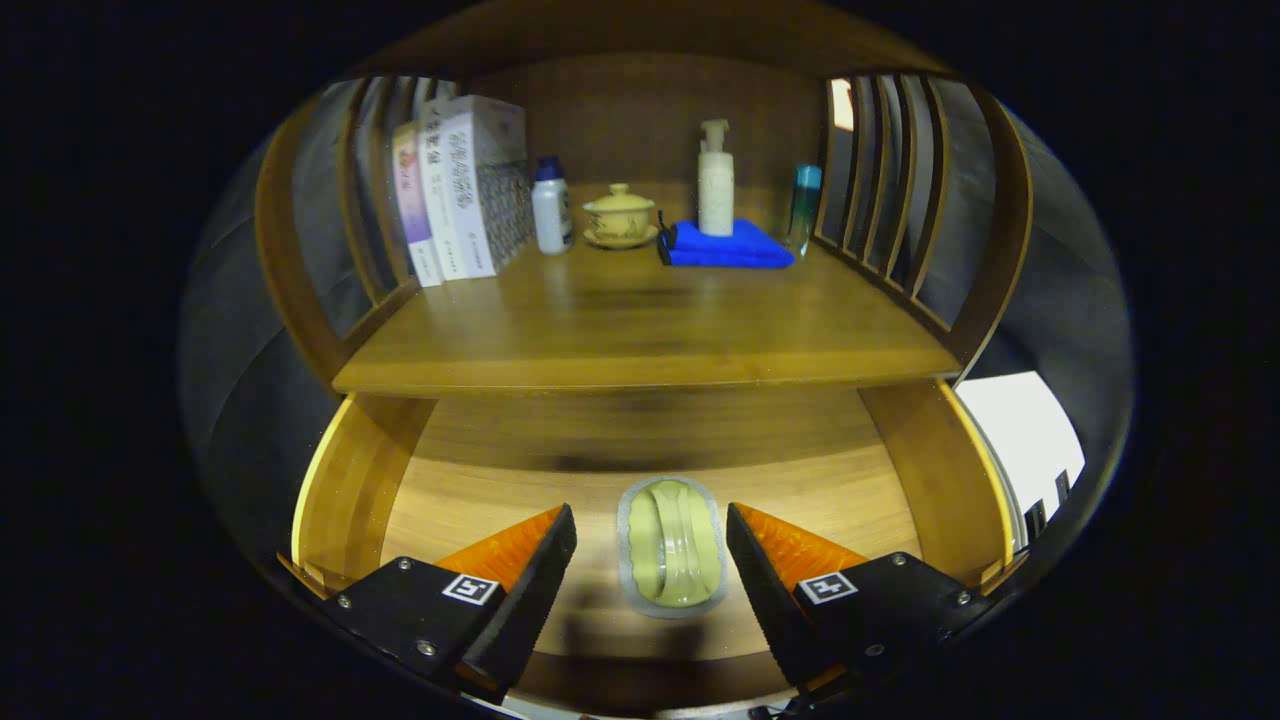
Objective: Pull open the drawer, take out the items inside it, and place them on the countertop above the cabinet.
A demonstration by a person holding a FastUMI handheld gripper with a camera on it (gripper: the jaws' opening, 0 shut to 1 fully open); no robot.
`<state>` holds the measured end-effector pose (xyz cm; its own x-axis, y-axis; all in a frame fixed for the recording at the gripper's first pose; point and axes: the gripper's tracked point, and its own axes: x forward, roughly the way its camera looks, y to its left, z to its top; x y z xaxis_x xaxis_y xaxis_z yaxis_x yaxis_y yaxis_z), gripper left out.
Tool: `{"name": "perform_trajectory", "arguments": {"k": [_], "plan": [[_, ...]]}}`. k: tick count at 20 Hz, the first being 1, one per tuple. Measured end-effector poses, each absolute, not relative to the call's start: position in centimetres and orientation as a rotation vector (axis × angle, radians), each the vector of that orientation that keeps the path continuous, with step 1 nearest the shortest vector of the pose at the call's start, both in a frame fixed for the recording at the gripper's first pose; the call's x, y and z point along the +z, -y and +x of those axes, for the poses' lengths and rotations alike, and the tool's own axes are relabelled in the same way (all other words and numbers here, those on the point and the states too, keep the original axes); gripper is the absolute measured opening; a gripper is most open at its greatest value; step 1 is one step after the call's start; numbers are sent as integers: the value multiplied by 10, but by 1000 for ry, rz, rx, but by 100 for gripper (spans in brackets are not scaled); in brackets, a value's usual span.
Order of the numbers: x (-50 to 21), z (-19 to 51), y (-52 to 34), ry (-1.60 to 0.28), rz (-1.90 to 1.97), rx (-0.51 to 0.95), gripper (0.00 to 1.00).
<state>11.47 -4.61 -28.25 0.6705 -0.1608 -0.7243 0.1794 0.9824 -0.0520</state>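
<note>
Open gripper [651,545] poised over a packet [672,546] lying on the floor of the pulled-out drawer [345,480].

The two fingers stand apart, one on each side of the pale green, plastic-wrapped packet, and neither appears to touch it. The packet lies flat, its long axis running front to back along the fingers, one short end toward the countertop [640,330] above. Closing across the narrow width suits this lie. The likely faults: the smooth wrapper may slip from the pads, the fingers may catch only the wrapper's thin rim, or a lifted packet may strike the countertop's front edge, which overhangs the drawer's back.
</note>
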Motion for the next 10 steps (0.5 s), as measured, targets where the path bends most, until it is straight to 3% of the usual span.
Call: {"name": "perform_trajectory", "arguments": {"k": [6, 10], "plan": [[-313, 117, 58, -906, -37, -190, 77], [-329, 115, 57, -935, -33, -169, 55]]}}
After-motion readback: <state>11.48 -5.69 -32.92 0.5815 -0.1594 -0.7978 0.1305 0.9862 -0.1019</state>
